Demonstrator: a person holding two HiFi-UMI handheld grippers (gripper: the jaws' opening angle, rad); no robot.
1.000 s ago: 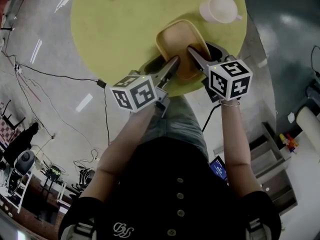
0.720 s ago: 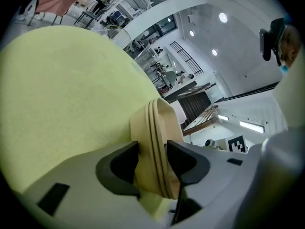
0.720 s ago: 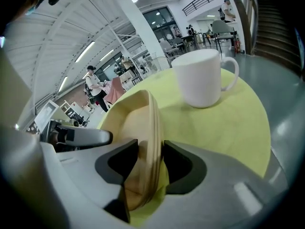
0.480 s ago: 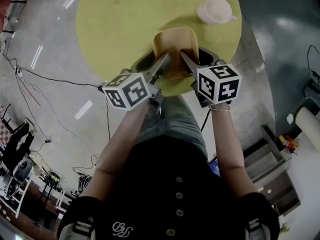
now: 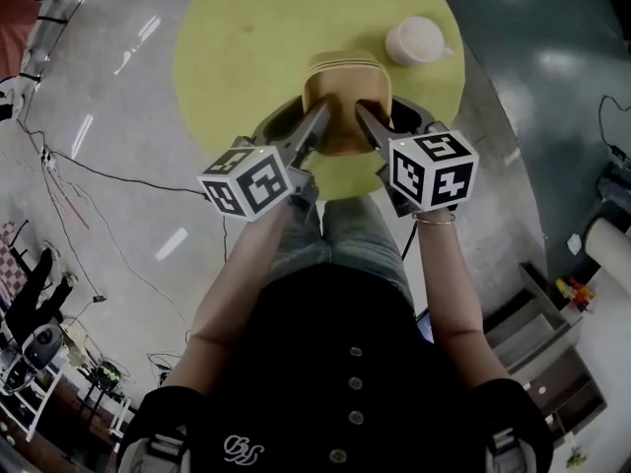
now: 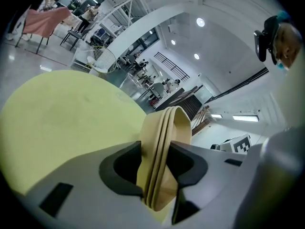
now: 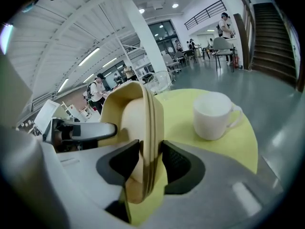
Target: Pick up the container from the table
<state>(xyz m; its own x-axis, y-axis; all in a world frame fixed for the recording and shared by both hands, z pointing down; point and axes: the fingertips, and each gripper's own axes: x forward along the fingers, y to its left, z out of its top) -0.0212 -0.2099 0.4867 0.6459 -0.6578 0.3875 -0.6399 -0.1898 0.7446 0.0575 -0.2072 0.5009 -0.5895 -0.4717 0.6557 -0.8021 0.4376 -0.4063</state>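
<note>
Since a second ago, the container (image 5: 343, 101) has been carried upward in the head view. It was lying flat on the yellow tabletop (image 5: 246, 47) and is now held at upper centre, with its near wall turned towards the camera. It is flanked by the left gripper (image 5: 317, 128) and the right gripper (image 5: 369, 126), each set on one side rim. A white cup (image 5: 414, 39) is left standing to the upper right, apart from the container.

In the left gripper view, the tan ribbed rim (image 6: 164, 147) is seen edge-on at lower centre. It is pinched between the dark pads, and the jaws are closing on it. The tabletop lies behind and to the left.

In the right gripper view, the opposite rim (image 7: 145, 128) is clamped in the same way at centre, the jaws again tightening. The cup (image 7: 214, 114) is seen to the right on the tabletop.

The container is judged to be off the tabletop, so the pick-up appears nearly done, provided both grips hold.
</note>
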